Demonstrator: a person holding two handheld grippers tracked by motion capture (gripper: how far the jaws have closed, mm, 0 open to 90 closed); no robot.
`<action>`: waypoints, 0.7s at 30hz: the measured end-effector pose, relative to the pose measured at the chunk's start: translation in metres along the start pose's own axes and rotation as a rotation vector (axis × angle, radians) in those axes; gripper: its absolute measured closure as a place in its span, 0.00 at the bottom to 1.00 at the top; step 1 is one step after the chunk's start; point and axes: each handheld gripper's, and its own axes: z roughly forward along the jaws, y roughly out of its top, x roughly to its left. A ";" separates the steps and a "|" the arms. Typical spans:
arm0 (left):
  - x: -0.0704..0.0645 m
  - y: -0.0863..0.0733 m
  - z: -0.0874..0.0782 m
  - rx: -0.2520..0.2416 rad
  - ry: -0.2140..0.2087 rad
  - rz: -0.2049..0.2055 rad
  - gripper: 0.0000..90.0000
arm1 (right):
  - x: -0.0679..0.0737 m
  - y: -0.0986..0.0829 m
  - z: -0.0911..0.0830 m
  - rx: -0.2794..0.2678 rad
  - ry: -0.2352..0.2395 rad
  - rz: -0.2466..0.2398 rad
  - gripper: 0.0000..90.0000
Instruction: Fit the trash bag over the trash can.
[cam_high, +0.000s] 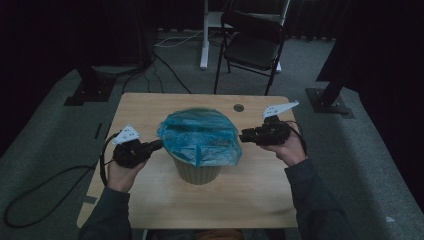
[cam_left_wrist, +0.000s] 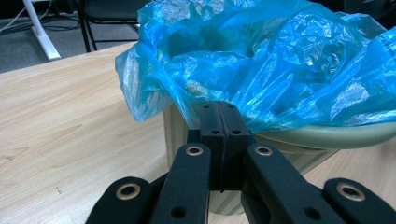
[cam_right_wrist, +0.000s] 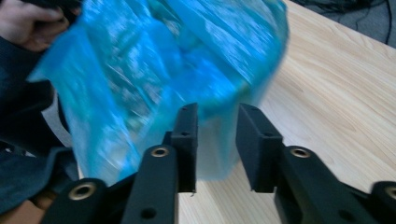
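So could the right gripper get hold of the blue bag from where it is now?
Probably yes. The right gripper is open and close beside the bag, with the bag's loose edge hanging just ahead of its jaws and nothing between them.

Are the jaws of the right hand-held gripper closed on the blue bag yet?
No, in the right gripper view the right hand-held gripper has its jaws apart, with the blue bag beyond them, not pinched.

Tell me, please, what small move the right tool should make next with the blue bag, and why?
Probably ease the right tool forward and close on the blue bag edge. Its jaws stand open with the plastic between them, while the left tool is shut at the bag's edge by the bin rim.
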 end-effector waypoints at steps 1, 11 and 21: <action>0.000 0.000 0.000 0.000 -0.001 0.000 1.00 | 0.002 0.002 0.001 -0.005 0.008 -0.003 0.72; -0.001 -0.003 0.001 0.002 -0.008 0.004 1.00 | 0.015 0.006 0.017 0.046 -0.007 -0.048 0.87; -0.002 -0.010 0.006 0.040 -0.016 0.013 1.00 | 0.013 -0.004 0.017 0.074 0.004 -0.029 1.00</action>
